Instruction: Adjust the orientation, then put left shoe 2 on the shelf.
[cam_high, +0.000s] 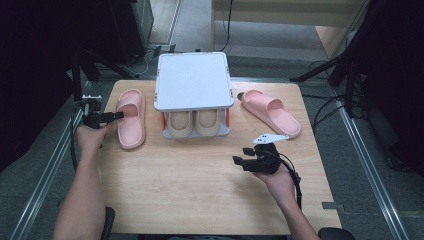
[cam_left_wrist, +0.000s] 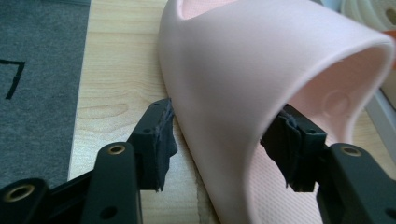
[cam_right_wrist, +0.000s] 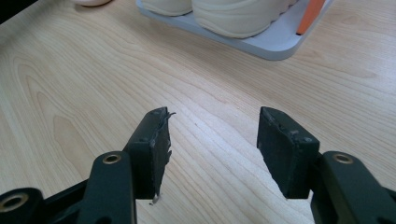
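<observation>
Black two-fingered left gripper (cam_high: 107, 117) and right gripper (cam_high: 245, 156); brass-ringed screw holes; trailing black cables; bare forearms

Overhead lighting is even across the counter (cam_high: 200, 180); the surroundings to left and right fall into near-black. The white rack top (cam_high: 193, 80) reads bright with mild glare. Shadows under objects are soft and short. The high view is low in resolution and slightly soft. In the left gripper view, the pink slipper (cam_left_wrist: 243, 93) is blurred at close range; distant edges defocus.
</observation>
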